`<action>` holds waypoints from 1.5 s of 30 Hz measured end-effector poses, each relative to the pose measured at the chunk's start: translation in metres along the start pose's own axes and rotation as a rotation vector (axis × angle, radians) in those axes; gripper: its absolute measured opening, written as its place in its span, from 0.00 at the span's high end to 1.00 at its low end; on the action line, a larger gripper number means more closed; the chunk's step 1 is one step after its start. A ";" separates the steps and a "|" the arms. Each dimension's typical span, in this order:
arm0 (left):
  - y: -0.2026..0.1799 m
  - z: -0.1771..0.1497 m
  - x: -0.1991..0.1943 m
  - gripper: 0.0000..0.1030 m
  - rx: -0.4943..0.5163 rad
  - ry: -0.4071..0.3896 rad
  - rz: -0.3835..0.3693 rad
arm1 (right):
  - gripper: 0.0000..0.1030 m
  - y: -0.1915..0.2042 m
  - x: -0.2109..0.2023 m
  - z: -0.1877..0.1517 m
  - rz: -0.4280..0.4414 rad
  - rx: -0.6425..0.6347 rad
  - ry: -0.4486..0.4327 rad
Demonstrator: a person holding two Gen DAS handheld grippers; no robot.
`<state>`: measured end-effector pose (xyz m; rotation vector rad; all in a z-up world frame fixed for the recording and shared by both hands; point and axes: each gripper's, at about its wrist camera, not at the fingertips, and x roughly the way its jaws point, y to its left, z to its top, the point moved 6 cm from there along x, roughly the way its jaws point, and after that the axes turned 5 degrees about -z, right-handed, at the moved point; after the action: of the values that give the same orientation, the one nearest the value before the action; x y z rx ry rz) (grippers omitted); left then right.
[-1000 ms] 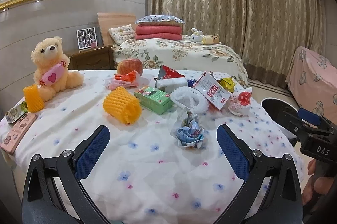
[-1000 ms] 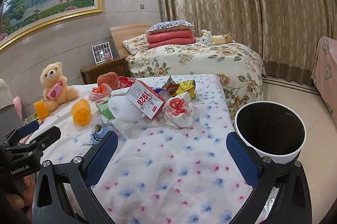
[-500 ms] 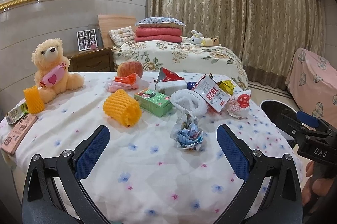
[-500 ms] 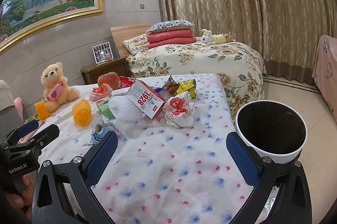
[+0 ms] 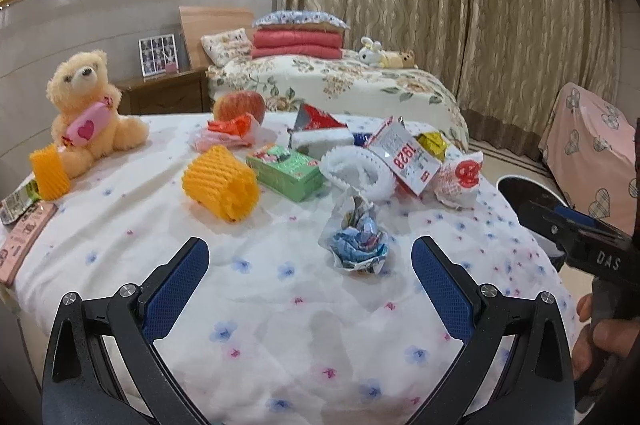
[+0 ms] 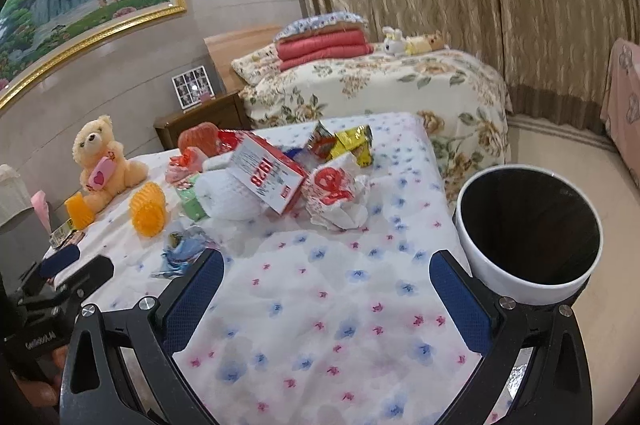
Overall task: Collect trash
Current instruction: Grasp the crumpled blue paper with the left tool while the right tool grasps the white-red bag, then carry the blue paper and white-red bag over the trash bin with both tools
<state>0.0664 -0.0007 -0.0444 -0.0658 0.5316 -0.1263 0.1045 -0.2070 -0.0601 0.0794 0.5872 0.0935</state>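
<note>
On the flowery bed cover (image 5: 132,225), trash lies in a pile.
Left view: the left gripper (image 5: 310,265) is wide apart, a crumpled wrapper (image 5: 356,241) just ahead. Right view: the right gripper (image 6: 326,275) is wide apart, holding nothing; the white bin (image 6: 496,265) stands beside the bed.

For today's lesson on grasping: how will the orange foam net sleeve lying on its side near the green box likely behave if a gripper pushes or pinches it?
The orange foam sleeve is an open mesh tube, so it probably squashes easily when pinched. It looks very light, so a push would likely slide it across the tablecloth. Lying on its side, it may also roll.
</note>
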 end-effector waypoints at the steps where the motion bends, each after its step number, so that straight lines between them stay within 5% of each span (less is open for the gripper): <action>1: -0.001 -0.001 0.005 0.00 0.000 0.016 -0.003 | 0.00 -0.002 0.006 0.001 0.005 0.007 0.018; 19: -0.010 -0.006 0.077 0.20 -0.065 0.220 -0.096 | 0.10 -0.015 0.089 0.023 0.008 0.041 0.210; 22: -0.013 -0.009 0.082 0.36 -0.063 0.244 -0.116 | 0.24 -0.015 0.103 0.020 0.027 0.050 0.247; 24: -0.015 -0.011 0.085 0.50 -0.067 0.258 -0.143 | 0.60 -0.015 0.107 0.017 0.038 0.059 0.262; 26: -0.018 -0.011 0.084 0.62 -0.067 0.260 -0.166 | 0.64 -0.015 0.106 0.016 0.069 0.074 0.265; 33: -0.034 -0.005 0.077 0.69 -0.027 0.231 -0.201 | 0.75 -0.025 0.081 0.015 0.087 0.100 0.222; 45: -0.079 0.006 0.075 0.70 0.036 0.218 -0.293 | 0.78 -0.072 0.039 0.013 0.039 0.176 0.170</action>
<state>0.1256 -0.0893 -0.0693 -0.0952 0.7353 -0.4327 0.1484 -0.2745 -0.0782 0.2559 0.7629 0.0867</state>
